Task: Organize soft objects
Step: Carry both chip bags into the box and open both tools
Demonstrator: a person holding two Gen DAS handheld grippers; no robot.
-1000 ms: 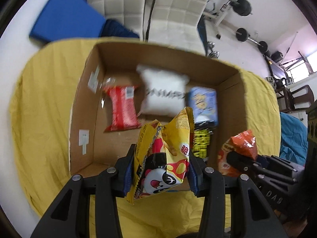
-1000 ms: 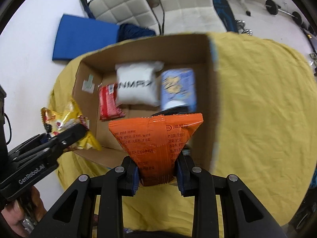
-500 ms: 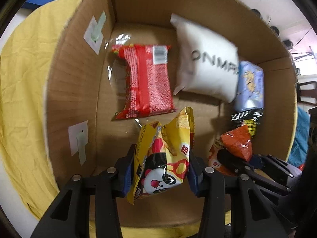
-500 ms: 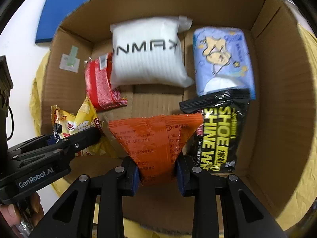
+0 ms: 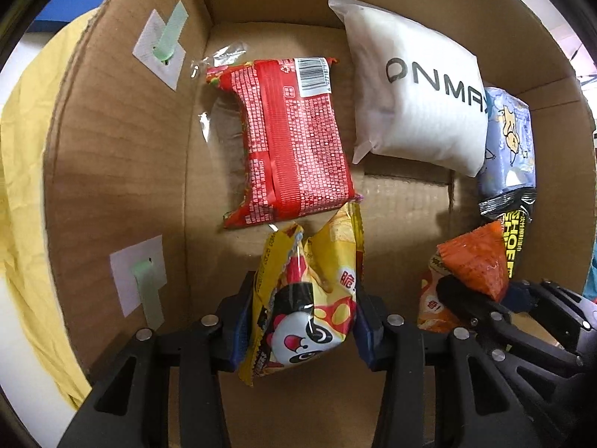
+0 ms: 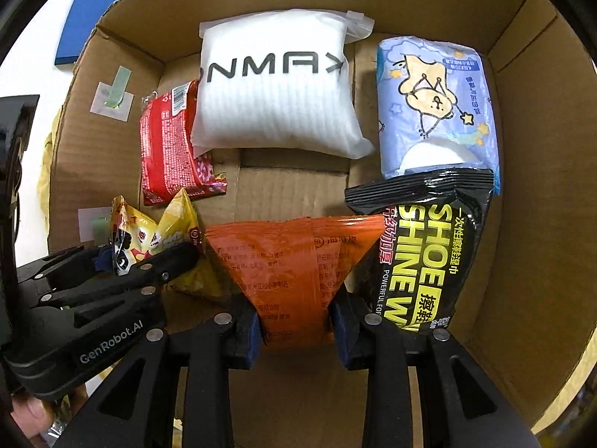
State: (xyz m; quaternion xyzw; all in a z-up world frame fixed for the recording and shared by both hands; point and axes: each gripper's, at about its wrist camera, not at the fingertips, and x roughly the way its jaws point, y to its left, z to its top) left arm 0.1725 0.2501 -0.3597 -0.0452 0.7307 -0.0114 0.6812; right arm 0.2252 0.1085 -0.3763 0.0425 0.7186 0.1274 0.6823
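My left gripper (image 5: 300,323) is shut on a yellow panda snack bag (image 5: 313,298), low inside the cardboard box (image 5: 119,171), just below a red snack pack (image 5: 291,142). My right gripper (image 6: 294,326) is shut on an orange snack bag (image 6: 291,261), also inside the box (image 6: 533,112), to the right of the left gripper (image 6: 123,265) and its yellow bag (image 6: 160,235). The orange bag (image 5: 474,261) and the right gripper (image 5: 470,298) show in the left wrist view too.
In the box lie a white ONMAX pouch (image 6: 276,86), a blue tissue pack (image 6: 433,108), a black shoe shine wipes pack (image 6: 425,250) and the red pack (image 6: 168,149). The box stands on yellow cloth (image 5: 18,142). Bare cardboard floor (image 6: 291,194) lies mid-box.
Both grippers have moved down from above the box into it with their bags. The box contents now fill the views.
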